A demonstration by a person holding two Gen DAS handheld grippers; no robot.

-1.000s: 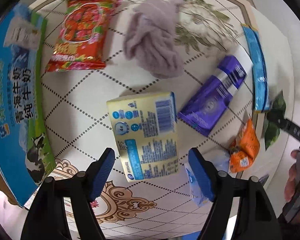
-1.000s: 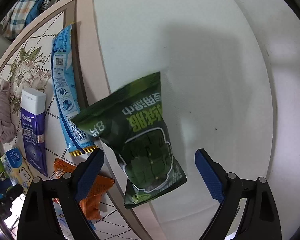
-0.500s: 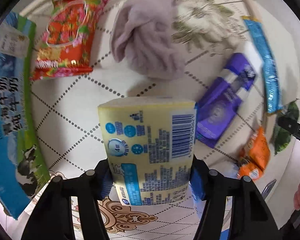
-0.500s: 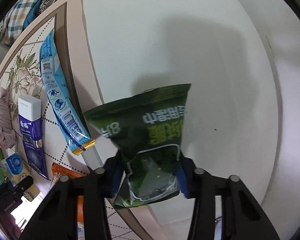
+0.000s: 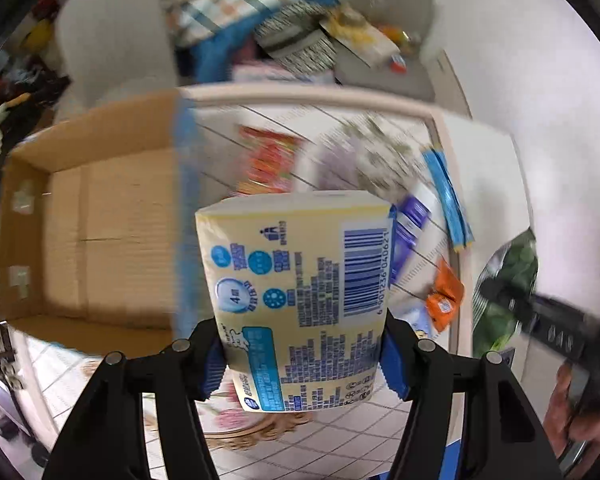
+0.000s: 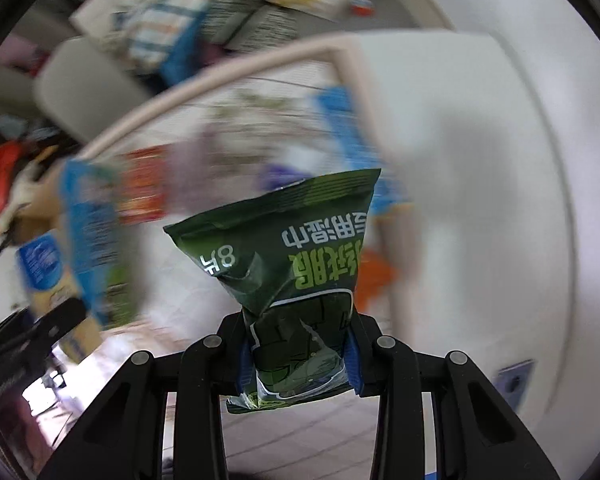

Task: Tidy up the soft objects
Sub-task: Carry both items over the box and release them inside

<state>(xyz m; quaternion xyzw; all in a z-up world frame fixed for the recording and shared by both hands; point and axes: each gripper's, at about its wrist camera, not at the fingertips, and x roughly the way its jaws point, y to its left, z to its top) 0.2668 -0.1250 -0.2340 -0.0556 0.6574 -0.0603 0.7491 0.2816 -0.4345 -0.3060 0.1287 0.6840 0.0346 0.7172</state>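
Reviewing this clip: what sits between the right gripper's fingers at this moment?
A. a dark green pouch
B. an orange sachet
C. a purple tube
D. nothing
A. In the right wrist view the right gripper, its jaws closing further, pinches the lower part of the dark green pouch, which is lifted clear of the table.

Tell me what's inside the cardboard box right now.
From the left wrist view, the cardboard box shows only bare corrugated floor and walls, with two pale taped patches on its left wall. Its near right corner is hidden behind the yellow tissue pack, so that part is unconfirmed.
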